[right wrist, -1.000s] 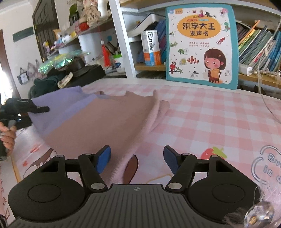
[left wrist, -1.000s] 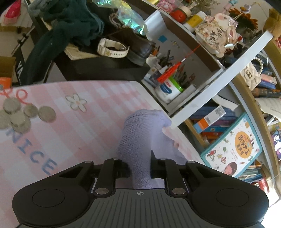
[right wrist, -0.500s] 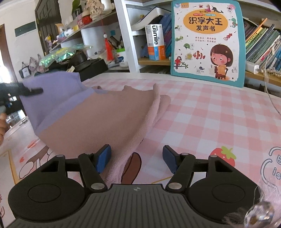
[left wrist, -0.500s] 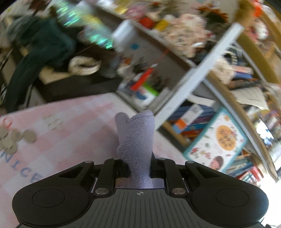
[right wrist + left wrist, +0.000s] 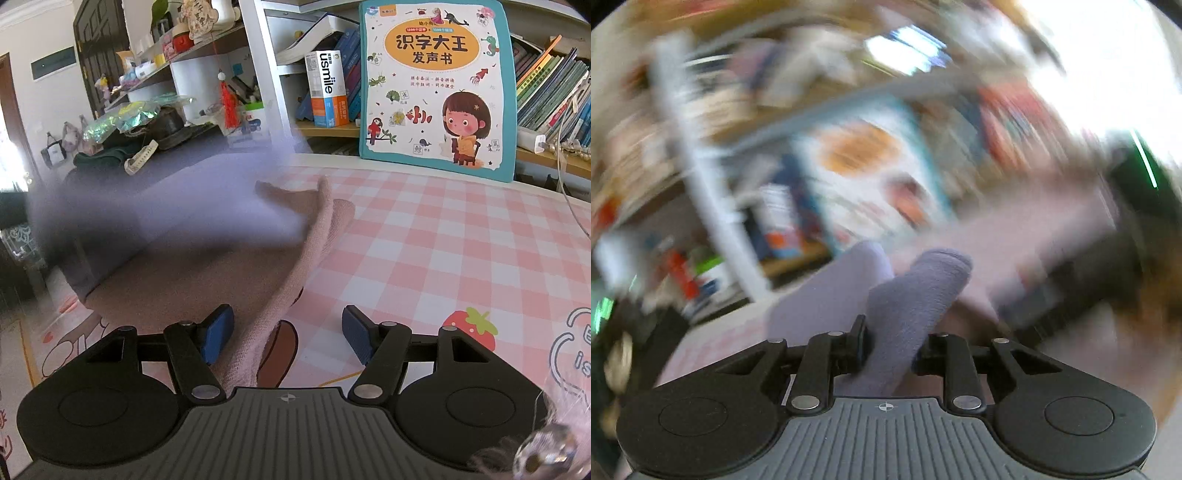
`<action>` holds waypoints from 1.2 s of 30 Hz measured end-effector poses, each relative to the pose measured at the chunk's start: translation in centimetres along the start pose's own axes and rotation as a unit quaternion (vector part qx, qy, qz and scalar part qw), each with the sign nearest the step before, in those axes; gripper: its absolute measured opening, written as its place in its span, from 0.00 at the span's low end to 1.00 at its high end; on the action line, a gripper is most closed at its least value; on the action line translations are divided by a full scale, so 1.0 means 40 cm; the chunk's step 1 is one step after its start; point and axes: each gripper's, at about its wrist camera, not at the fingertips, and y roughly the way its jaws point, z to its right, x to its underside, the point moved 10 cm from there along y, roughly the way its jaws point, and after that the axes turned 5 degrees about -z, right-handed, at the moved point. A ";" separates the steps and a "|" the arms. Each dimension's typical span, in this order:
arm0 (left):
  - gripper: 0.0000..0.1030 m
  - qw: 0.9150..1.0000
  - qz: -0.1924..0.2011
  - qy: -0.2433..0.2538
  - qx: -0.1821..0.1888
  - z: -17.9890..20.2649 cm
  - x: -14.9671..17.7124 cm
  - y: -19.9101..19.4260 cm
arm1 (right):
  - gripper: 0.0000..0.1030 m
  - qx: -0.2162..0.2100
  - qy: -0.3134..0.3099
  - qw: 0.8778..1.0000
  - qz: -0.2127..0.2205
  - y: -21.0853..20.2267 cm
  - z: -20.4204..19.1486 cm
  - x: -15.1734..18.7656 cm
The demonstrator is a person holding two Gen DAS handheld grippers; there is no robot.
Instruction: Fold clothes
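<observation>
A pink and lavender garment (image 5: 207, 273) lies on the pink checked table cover (image 5: 443, 236). Its lavender end (image 5: 192, 210) is lifted and blurred as it swings over the pink part. My left gripper (image 5: 892, 349) is shut on that lavender end (image 5: 916, 295); its view is heavily motion-blurred. My right gripper (image 5: 288, 334) is open and empty, low over the table, with the garment's pink edge (image 5: 258, 339) running between its blue pads (image 5: 218, 332).
A teal children's book (image 5: 436, 85) leans on the bookshelf behind the table. A white box (image 5: 327, 88) and books stand on the shelves. Dark clutter with a watch (image 5: 140, 157) sits at the far left. A cable (image 5: 569, 184) hangs at right.
My left gripper has swung fast to the right, carrying the lavender end over the pink part. My right gripper has stayed open and crept slightly forward.
</observation>
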 end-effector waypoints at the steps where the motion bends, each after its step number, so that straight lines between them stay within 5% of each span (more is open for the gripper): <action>1: 0.30 0.999 -0.009 0.035 -0.010 0.033 0.015 0.014 | 0.61 0.000 0.000 1.000 0.000 0.000 0.000 0.000; 5: 0.32 0.996 -0.006 0.083 -0.039 0.070 0.030 0.025 | 0.62 -0.001 0.000 1.000 0.000 0.000 0.001 0.000; 10: 0.46 1.000 0.005 0.026 0.004 0.046 0.021 0.011 | 0.62 -0.001 0.000 1.000 0.000 0.001 0.000 0.000; 12: 0.59 1.000 0.013 0.008 0.027 0.043 0.018 0.000 | 0.62 -0.001 0.004 1.000 0.000 -0.002 0.002 0.001; 17: 0.62 0.998 0.041 -0.007 0.056 0.044 0.011 -0.053 | 0.62 -0.002 0.021 1.000 0.000 -0.016 0.009 0.006; 24: 0.77 0.980 0.126 -0.103 0.112 -0.084 0.004 -0.202 | 0.63 -0.024 0.110 0.993 0.018 -0.113 0.052 -0.001; 29: 0.77 0.971 0.110 -0.205 0.062 -0.240 0.058 -0.169 | 0.70 -0.140 0.223 0.964 0.031 -0.149 0.026 -0.030; 31: 0.77 0.972 0.095 -0.208 0.058 -0.245 0.085 -0.137 | 0.70 -0.179 0.257 0.950 0.013 -0.127 -0.001 -0.032; 33: 0.72 0.974 0.080 -0.205 0.059 -0.240 0.109 -0.106 | 0.70 -0.200 0.285 0.937 -0.002 -0.094 -0.019 -0.032; 36: 0.69 0.976 0.068 -0.197 0.068 -0.216 0.127 -0.081 | 0.70 -0.185 0.298 0.937 -0.004 -0.043 -0.024 -0.056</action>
